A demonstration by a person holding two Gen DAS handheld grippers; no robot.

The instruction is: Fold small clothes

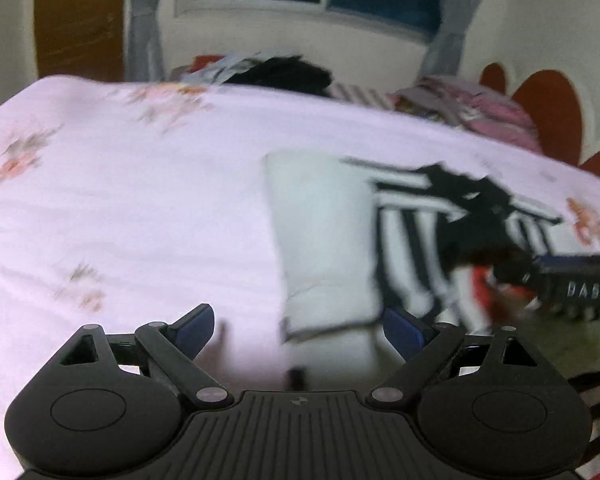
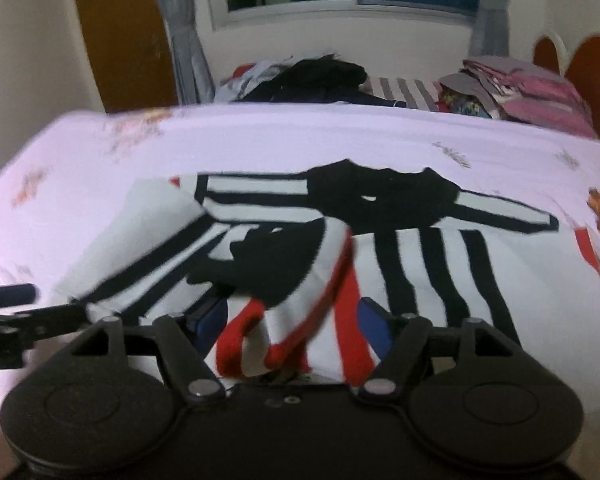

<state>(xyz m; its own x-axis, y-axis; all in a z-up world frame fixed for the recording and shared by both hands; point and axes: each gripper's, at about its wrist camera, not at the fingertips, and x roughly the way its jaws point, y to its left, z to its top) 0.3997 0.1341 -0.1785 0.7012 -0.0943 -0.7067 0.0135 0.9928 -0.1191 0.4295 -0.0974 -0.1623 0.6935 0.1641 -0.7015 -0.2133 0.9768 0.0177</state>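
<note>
A small white garment with black stripes, a black collar and red trim lies spread on the pink floral bed sheet. A folded-over part of it drapes between the jaws of my right gripper, which stand wide apart. In the left wrist view the garment lies ahead and to the right, its white side up. My left gripper is open and empty just above the garment's near edge. The right gripper shows at the right edge there.
A heap of dark and mixed clothes lies at the far edge of the bed. Folded pink and grey laundry sits at the far right. A window and curtains are behind. A brown headboard is at the right.
</note>
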